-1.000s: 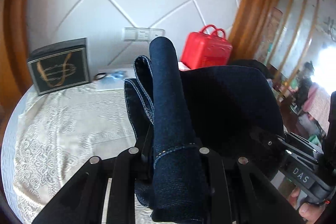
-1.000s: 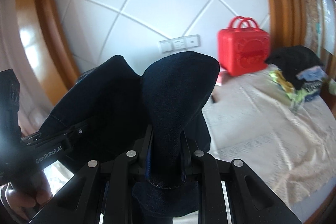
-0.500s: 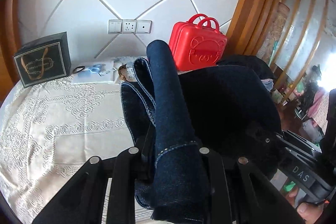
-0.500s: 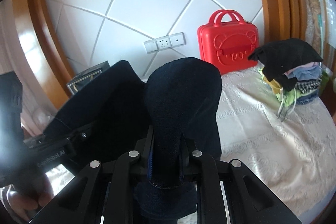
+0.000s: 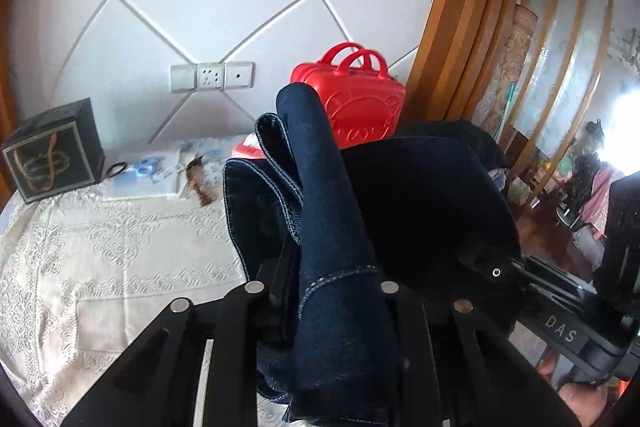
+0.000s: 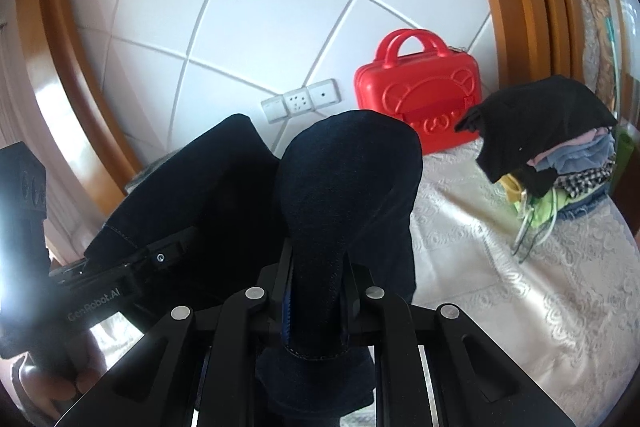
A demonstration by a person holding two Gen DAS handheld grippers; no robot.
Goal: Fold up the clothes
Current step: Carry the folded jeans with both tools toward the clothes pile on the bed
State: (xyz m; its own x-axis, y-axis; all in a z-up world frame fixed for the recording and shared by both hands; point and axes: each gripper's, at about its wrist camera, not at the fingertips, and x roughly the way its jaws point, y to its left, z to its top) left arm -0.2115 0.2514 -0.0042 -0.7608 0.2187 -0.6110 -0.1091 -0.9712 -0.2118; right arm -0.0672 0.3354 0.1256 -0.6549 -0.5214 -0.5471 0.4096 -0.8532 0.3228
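Dark blue jeans [image 5: 340,227] hang between both grippers, held above the bed with the cream lace cover [image 5: 100,247]. My left gripper [image 5: 328,279] is shut on one folded edge of the jeans, which bulges up over its jaws. My right gripper [image 6: 318,275] is shut on another part of the jeans [image 6: 352,187]. The right gripper's body shows at the right of the left wrist view [image 5: 568,327], and the left gripper's body at the left of the right wrist view [image 6: 100,291]. The fingertips are hidden by the denim.
A red bear-embossed case [image 6: 420,99] stands against the white tiled wall. A pile of folded clothes with a black garment on top [image 6: 548,147] lies on the bed at the right. A black box [image 5: 52,151] and small items [image 5: 148,167] sit at the back left.
Both grippers have moved with the jeans; the case, sockets and clothes pile have shifted in view and more of the bed shows. Both grips are unchanged.
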